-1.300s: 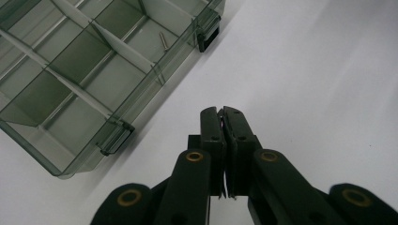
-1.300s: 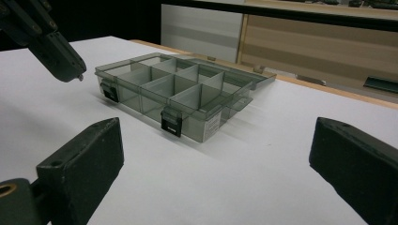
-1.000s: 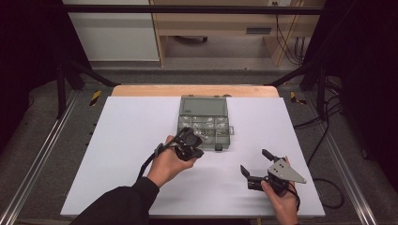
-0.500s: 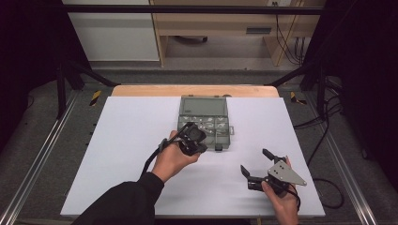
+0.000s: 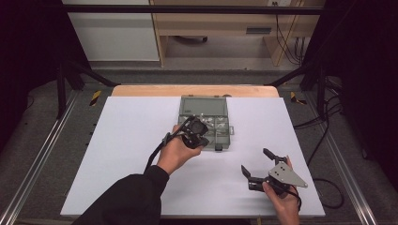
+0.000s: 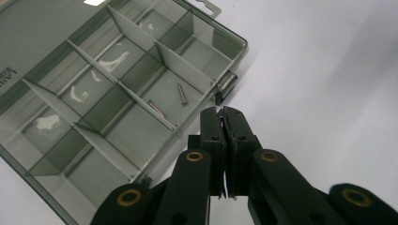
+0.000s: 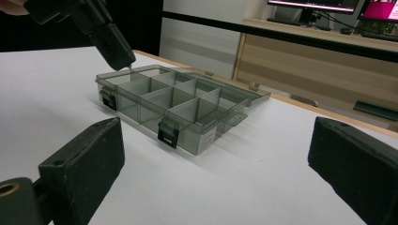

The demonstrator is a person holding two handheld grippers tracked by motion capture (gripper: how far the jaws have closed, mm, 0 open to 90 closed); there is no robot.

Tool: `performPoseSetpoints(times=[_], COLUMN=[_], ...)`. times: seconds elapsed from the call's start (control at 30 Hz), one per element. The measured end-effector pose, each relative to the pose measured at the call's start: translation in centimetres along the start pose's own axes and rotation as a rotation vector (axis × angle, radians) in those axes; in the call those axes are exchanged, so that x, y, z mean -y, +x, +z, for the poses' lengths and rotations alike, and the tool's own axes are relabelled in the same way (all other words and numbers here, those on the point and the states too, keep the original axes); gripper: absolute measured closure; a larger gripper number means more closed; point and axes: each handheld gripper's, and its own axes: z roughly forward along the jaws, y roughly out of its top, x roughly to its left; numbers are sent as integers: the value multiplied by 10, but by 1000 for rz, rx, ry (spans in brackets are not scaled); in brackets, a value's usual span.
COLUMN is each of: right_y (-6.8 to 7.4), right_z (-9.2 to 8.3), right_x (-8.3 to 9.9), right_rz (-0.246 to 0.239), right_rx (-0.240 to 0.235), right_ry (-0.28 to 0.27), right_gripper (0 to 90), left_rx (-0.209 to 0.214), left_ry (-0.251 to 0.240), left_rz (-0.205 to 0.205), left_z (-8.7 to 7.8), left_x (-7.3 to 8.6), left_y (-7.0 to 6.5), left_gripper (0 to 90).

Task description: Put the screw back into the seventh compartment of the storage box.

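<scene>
From the high view, a grey compartment box (image 5: 206,123) lies open on the white surface (image 5: 126,140), toward its far middle, with its lid folded back away from the person. The left tool (image 5: 196,132) hangs over the box's near left corner, held from below by the left hand (image 5: 176,153). The right tool (image 5: 257,165) sits well apart, near the surface's front right, its jaws spread wide with nothing between them.

In the left gripper view, the left tool (image 6: 222,112) has its jaws clenched together, tips just beside a black latch (image 6: 218,97) on the box's front wall. A thin sliver seems pinched between the pads, though it is too small to name. Two small screws (image 6: 182,93) lie in the compartment nearest that latch; the box (image 6: 94,93) has clear dividers.

In the right gripper view, the right tool (image 7: 211,159) stands released, jaws far apart. Between them, farther off, rests the box (image 7: 178,105), and the left tool (image 7: 119,63) points down at its far left corner.
</scene>
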Motion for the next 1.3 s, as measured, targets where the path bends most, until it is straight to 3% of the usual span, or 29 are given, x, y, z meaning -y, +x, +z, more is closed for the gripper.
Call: performPoseSetpoints(times=[0.17,0.47,0.67,0.73,0.93,1.3], right_y=[-1,-2,-3,-3,-4,-3], right_z=[1,0,1,0,0,1], right_x=[1,1,2,2,2,2], right_rz=[-1,9,13,14,18,22], right_rx=[1,1,0,0,-3,-3], right_ry=[3,5,7,8,13,17], right_gripper=[41,40,40,40,38,37], left_rx=[-26,-34,-40,-47,-77,-70], left_ry=[-10,-25,-67,-94,-134,-177], left_rz=[6,-20,-39,-42,13,-5], left_z=[10,31,39,39,27,13], left_x=[-6,-12,-14,-14,-15,-13], left_y=[6,18,24,24,19,13], left_gripper=[877,877,874,824,672,353])
